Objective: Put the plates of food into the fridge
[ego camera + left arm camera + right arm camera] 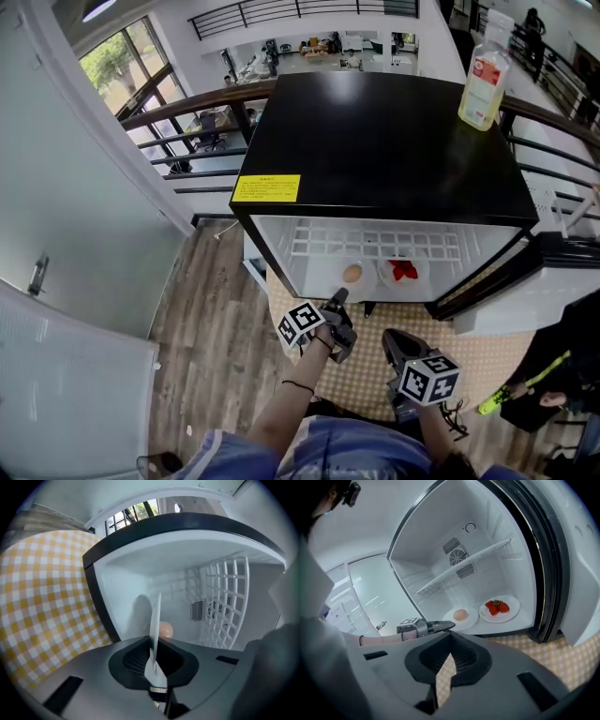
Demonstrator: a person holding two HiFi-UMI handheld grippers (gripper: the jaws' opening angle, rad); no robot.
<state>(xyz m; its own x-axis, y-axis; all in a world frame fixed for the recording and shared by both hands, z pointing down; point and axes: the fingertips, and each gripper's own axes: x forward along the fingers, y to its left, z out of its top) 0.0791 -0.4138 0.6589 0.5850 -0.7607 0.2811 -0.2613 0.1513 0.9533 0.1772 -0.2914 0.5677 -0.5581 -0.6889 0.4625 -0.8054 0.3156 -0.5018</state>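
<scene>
Two tools, two states: the left tool (337, 302) is clamped on the near rim of the egg plate (471, 618), which shows edge-on between its jaws. The right tool (445, 667) is drawn nearly together on nothing and hangs outside the fridge (375, 141). The egg plate appears to rest on the fridge floor (506, 626), near the front edge and just beside the strawberry plate (512, 604). Likely risks: backing out before the jaws let go would drag the plate over the lip. A tilt could roll the egg (460, 615) off. A sideways push would knock the strawberry plate.
</scene>
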